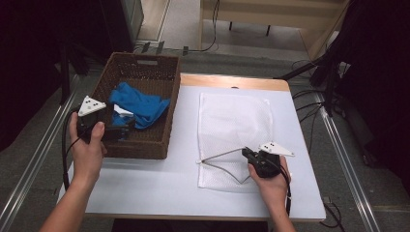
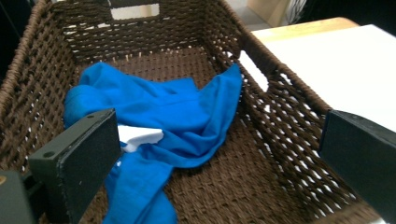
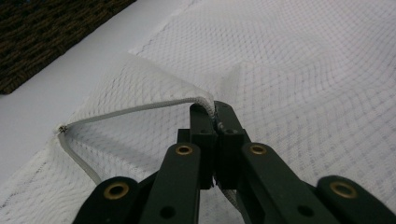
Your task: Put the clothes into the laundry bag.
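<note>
Right hand-held gripper pinching white mesh bag rim, left hand-held gripper open over blue cloth in wicker basket

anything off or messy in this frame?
Nothing damaged or spilled. The blue cloth lies crumpled in the wicker basket. The right hand-held gripper is shut on the mesh bag, lifting its zipper edge open, apparently on purpose.

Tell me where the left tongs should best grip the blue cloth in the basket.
Probably the raised fold of the cloth near the middle, coming down from above through the open top of the basket. The fabric bunches there, so the open left tongs could close across a ridge instead of scraping flat cloth off the wicker floor; the walls block a sideways approach.
</note>
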